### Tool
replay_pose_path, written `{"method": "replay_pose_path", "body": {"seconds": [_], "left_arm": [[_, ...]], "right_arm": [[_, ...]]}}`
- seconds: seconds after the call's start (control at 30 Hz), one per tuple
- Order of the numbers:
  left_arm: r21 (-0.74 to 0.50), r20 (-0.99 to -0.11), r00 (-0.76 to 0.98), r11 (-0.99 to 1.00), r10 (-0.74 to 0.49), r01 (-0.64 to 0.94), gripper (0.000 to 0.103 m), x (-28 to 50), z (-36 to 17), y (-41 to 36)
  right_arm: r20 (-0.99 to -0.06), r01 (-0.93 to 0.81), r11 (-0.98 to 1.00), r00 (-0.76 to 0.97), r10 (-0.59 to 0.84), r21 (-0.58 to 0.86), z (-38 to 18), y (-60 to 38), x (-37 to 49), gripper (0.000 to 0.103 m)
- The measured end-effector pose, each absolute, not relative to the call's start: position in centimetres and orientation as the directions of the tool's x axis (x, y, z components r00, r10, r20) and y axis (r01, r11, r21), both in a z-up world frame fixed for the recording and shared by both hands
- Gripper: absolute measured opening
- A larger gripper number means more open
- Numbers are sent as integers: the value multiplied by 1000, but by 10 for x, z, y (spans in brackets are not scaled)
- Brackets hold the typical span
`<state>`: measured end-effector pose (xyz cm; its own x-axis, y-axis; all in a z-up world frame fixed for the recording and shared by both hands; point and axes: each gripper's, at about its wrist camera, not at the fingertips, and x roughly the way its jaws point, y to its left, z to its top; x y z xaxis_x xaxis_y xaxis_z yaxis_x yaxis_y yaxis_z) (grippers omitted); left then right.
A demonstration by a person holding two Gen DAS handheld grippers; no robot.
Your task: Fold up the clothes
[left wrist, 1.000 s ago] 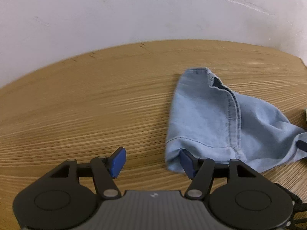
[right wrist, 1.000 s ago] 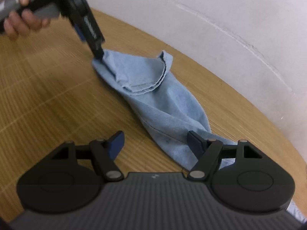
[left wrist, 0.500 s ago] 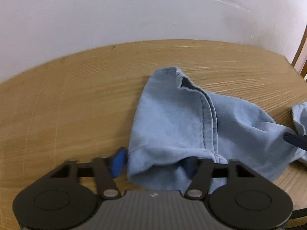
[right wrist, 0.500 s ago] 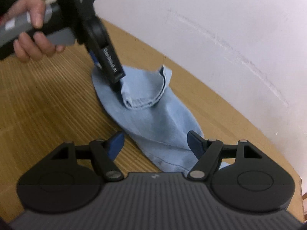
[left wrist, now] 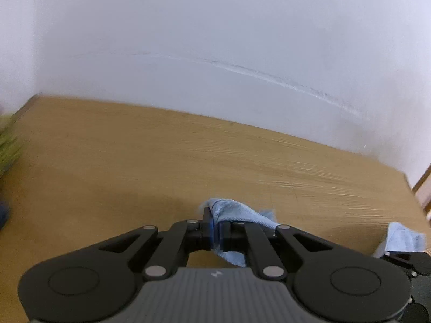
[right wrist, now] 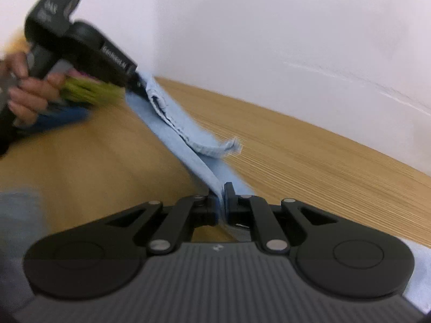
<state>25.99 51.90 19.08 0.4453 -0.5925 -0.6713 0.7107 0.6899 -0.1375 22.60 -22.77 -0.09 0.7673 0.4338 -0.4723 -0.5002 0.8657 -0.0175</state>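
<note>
Beyond both sets of jaws you have the wooden table (left wrist: 134,167), running back to a white wall (left wrist: 215,40). The light-blue garment (right wrist: 186,140) hangs above that table as a taut band stretched between your two grippers, with a frayed hem drooping from it partway along. Your left gripper (left wrist: 215,228) has its jaws clamped tight on a bunched corner of the cloth, which pokes out just ahead of the fingertips. Your right gripper (right wrist: 221,202) is likewise pinched closed on the other end, the fabric running straight out of the jaws and up to the left. Your hand (right wrist: 24,94) on the left tool's handle shows blurred at far left of the right jaws.
</note>
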Motion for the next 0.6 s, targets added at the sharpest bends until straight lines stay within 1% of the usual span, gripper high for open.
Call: {"method": "replay_pose_path", "body": {"seconds": [0.1, 0.13, 0.17, 0.2, 0.23, 0.27, 0.3, 0.33, 0.37, 0.4, 0.43, 0.47, 0.53, 0.6], "left_arm": [[-116, -686, 490, 746, -538, 656, 5, 252, 201, 540], [-109, -690, 504, 763, -519, 637, 7, 249, 205, 547], [-101, -695, 518, 780, -499, 617, 12, 246, 208, 554], [-94, -699, 531, 797, -480, 597, 13, 244, 212, 561], [-86, -703, 543, 813, -459, 576, 21, 241, 215, 568], [-78, -706, 555, 828, -439, 555, 31, 238, 219, 575], [-58, -717, 567, 845, -405, 532, 34, 240, 216, 576], [-9, -743, 575, 864, -343, 503, 36, 253, 202, 564], [23, -768, 570, 876, -293, 481, 43, 264, 189, 556], [17, -799, 536, 881, -273, 473, 48, 273, 177, 554], [11, -828, 500, 885, -252, 465, 50, 282, 166, 552], [9, -848, 473, 887, -237, 461, 50, 289, 156, 552], [17, -855, 463, 879, -234, 476, 50, 292, 148, 556], [11, -862, 441, 860, -250, 510, 51, 300, 139, 552]], "right_arm": [[-439, -589, 806, 711, 549, 55, 25, -226, 192, 7], [-434, -594, 802, 709, 556, 56, 27, -225, 198, 7], [-429, -599, 799, 707, 562, 58, 29, -223, 203, 7], [-424, -604, 795, 705, 568, 59, 31, -221, 208, 7], [-420, -605, 794, 707, 569, 58, 32, -219, 214, 7], [-427, -564, 825, 738, 523, 35, 27, -211, 234, 9], [-434, -522, 853, 766, 475, 13, 22, -202, 253, 12], [-454, -467, 884, 786, 420, 10, 13, -192, 272, 30], [-501, -401, 916, 790, 354, 15, 2, -187, 295, 53], [-543, -335, 942, 788, 290, 17, -7, -181, 315, 58], [-553, -283, 958, 793, 256, 38, -9, -181, 318, 56], [-563, -230, 972, 797, 222, 57, -11, -180, 321, 56], [-581, -128, 987, 798, 158, 93, -14, -178, 326, 56], [-542, -159, 984, 821, 180, 86, -9, -180, 305, 61]]}}
